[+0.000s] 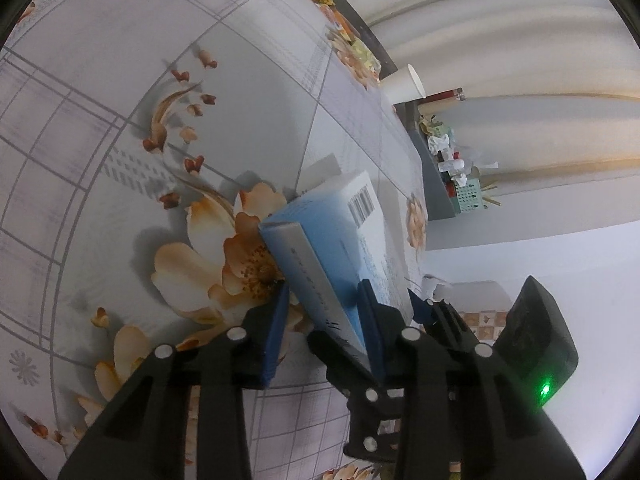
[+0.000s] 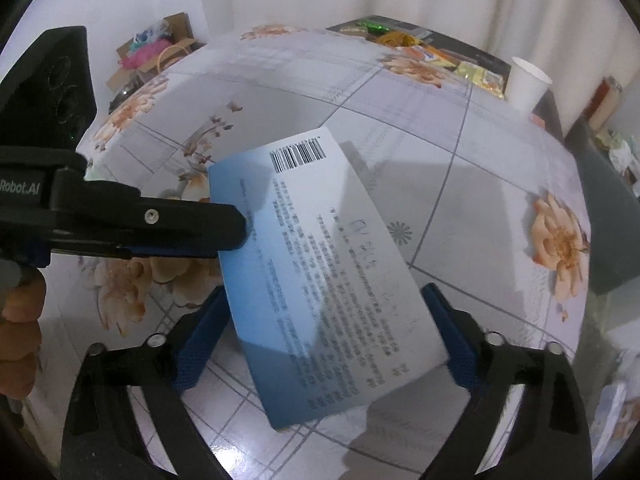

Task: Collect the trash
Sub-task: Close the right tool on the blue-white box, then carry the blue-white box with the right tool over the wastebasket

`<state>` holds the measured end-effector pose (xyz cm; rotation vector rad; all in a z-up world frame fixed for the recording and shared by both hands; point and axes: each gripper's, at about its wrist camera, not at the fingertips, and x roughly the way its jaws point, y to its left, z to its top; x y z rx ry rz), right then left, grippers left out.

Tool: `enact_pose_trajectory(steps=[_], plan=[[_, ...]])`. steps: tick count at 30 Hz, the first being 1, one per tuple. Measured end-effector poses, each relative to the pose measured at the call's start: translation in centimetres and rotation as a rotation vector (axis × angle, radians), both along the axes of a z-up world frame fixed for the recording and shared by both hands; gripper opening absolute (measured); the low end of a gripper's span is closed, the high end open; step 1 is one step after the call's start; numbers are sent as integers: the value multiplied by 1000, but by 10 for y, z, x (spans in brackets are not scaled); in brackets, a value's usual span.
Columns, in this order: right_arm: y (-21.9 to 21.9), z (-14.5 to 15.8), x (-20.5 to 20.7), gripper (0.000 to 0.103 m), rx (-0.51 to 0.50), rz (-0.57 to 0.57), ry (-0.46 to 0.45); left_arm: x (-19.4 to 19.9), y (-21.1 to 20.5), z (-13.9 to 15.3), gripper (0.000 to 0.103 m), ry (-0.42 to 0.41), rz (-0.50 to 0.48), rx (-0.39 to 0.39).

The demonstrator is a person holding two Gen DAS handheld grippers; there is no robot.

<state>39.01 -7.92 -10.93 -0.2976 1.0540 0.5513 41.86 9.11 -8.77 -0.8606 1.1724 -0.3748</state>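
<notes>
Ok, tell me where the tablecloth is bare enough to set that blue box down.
Bare cloth lies between the blue box and the paper cup, and on the box's other side, toward the cardboard carton. The tablecloth is also free near its right edge. It's crowded along the far edge, where wrappers pile up, and around the box, flanked by both hand-held grippers.

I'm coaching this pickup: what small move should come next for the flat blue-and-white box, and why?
Probably close the right gripper on the flat blue-and-white cardboard box: its blue pads straddle the box's long sides without visibly pressing, while the left gripper pinches one edge, tilting it off the floral tablecloth.
</notes>
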Motion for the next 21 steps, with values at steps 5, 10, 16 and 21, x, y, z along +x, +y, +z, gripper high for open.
enact_pose_trajectory(steps=[5,10,16,21], plan=[[1,1,-9,80,-23,-41,11,-9,-5,-1,33,-3,-31,-9],[-3,2,-35,79,-16,-94,17,-28,-12,-2,33,9,-81,-29],[-16,6,-83,77,19,-172,61,-72,-20,3,32,4,-170,-27],[-43,14,-136,76,136,-266,105,-122,-35,20,32,-25,-270,-49]])
